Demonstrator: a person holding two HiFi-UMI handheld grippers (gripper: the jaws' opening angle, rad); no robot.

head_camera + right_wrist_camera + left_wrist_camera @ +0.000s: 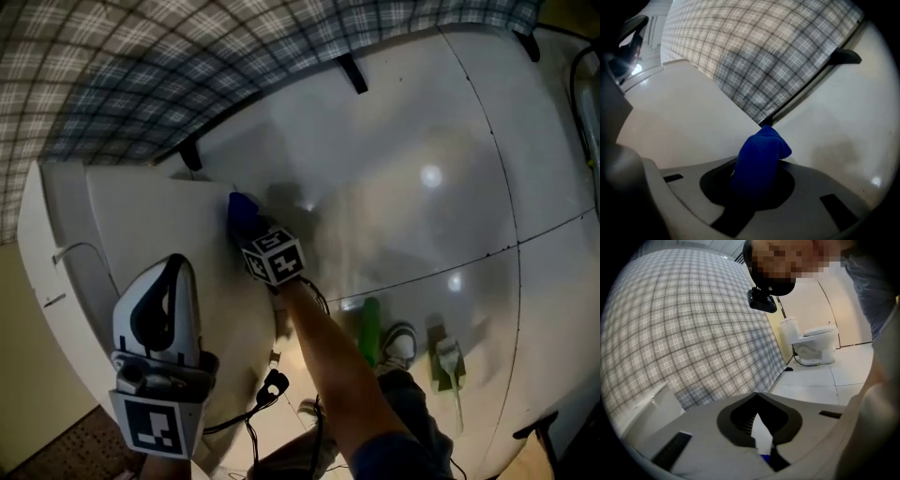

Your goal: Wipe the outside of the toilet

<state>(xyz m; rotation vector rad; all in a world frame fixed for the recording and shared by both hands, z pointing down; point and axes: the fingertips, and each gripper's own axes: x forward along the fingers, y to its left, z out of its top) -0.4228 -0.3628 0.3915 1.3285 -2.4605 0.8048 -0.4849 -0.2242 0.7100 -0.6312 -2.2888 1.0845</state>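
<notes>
**Head view: blue cloth pressed on the side of the toilet**

Head view looks down on a big white toilet (141, 216). It stands against the plaid wall (187, 66), and the shiny white floor (422, 141) spreads out to its right.

The right gripper (246, 225) is at the right side of the toilet, up near the wall. Its 2 jaws are clamped on a blue cloth (239, 206). The cloth sticks out past the jaw tips in a fat lump. In the right gripper view the lump sits right by the white side of the toilet, close to where the toilet, wall and floor meet. I think it touches the toilet, but I cannot be sure.

The left gripper (174, 272) hangs over the near end of the toilet, well apart from the cloth. Its jaw tips meet, so the jaws are together. A thin white sliver shows lower down between them, and I cannot tell what it is. This gripper points away from the toilet, and its view shows 1 more toilet (813, 345) far across the room.

The cloth looks soft, light and floppy. It is best held by its bunched middle, as it is now, so a thick pad sticks out to rub with. The toilet looks hard, smooth and slippery, and too heavy to move. It needs no grabbing, just a gentle push with the cloth. Most of the outside looks not yet wiped.
</notes>
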